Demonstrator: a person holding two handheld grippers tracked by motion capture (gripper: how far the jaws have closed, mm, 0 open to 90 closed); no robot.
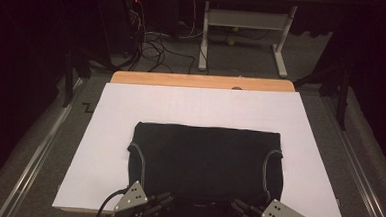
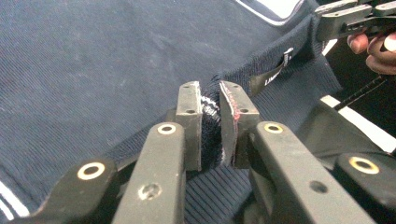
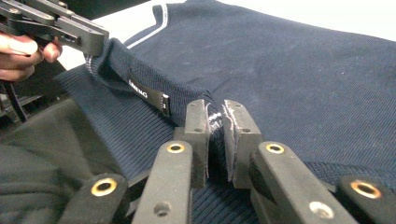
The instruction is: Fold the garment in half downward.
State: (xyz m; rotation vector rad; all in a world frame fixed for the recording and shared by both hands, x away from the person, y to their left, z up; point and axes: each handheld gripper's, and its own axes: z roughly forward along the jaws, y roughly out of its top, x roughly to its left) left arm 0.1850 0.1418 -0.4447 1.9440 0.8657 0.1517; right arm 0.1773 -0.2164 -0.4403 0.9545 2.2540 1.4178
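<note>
A dark navy knit garment (image 1: 206, 157) lies flat on a white board (image 1: 196, 103), its ribbed neck edge toward me. My left gripper (image 1: 163, 203) is at the near edge, left of the neck. In the left gripper view my left gripper (image 2: 210, 93) is shut on a fold of that ribbed edge. My right gripper (image 1: 238, 207) sits right of the neck, and in its own view my right gripper (image 3: 215, 109) pinches the same ribbed edge (image 3: 140, 130). A small black label (image 3: 147, 93) hangs between the two grips. White piping (image 1: 141, 158) marks the armholes.
The board rests on a wooden table (image 1: 202, 81). Grey metal rails (image 1: 33, 155) run along both sides. Beyond the table stand a white desk frame (image 1: 245, 21) and loose cables (image 1: 154, 44) on the floor. Bare board surrounds the garment left, right and behind.
</note>
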